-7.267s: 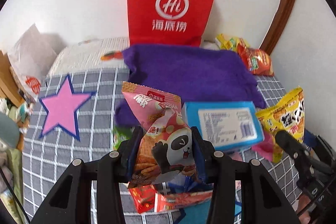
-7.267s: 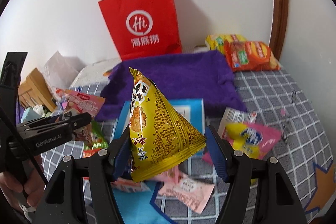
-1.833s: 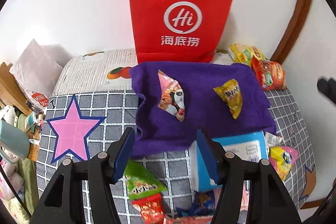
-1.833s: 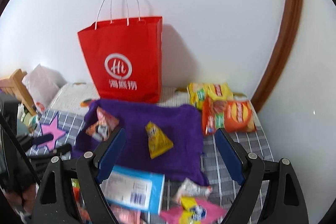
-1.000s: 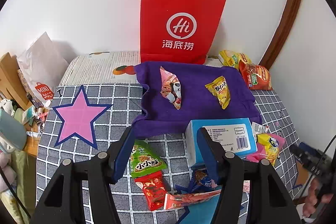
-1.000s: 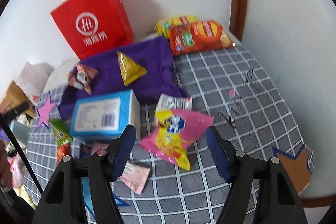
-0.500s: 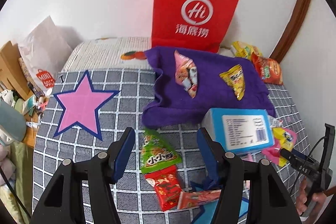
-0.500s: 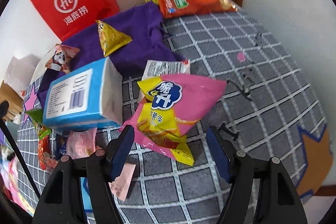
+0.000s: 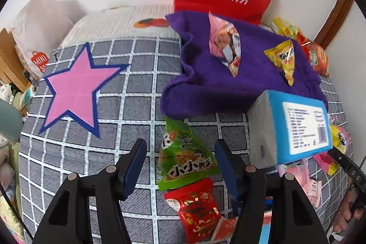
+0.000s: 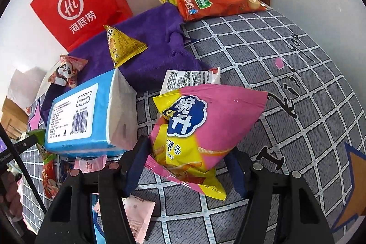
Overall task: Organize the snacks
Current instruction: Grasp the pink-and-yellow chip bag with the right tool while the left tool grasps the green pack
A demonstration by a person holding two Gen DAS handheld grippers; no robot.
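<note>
Snacks crowd the checked cloth (image 9: 137,93): your right gripper (image 10: 187,166) has just been closing on the pink-and-yellow bag (image 10: 201,129) (pads touching both sides); your left gripper (image 9: 180,166) stands apart around the green packet (image 9: 183,152), purple towel (image 9: 219,79) at twelve o'clock.

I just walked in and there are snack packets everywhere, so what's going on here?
A person is sorting snacks on a checked cover with a hand-held gripper in each hand. The panda packet and yellow triangular packet already lie on the purple cloth. The right hand-held gripper has just been closing its jaws around the pink and yellow chip bag, with the pads at its sides. The left hand-held gripper is open over the green packet, not gripping it.
</note>
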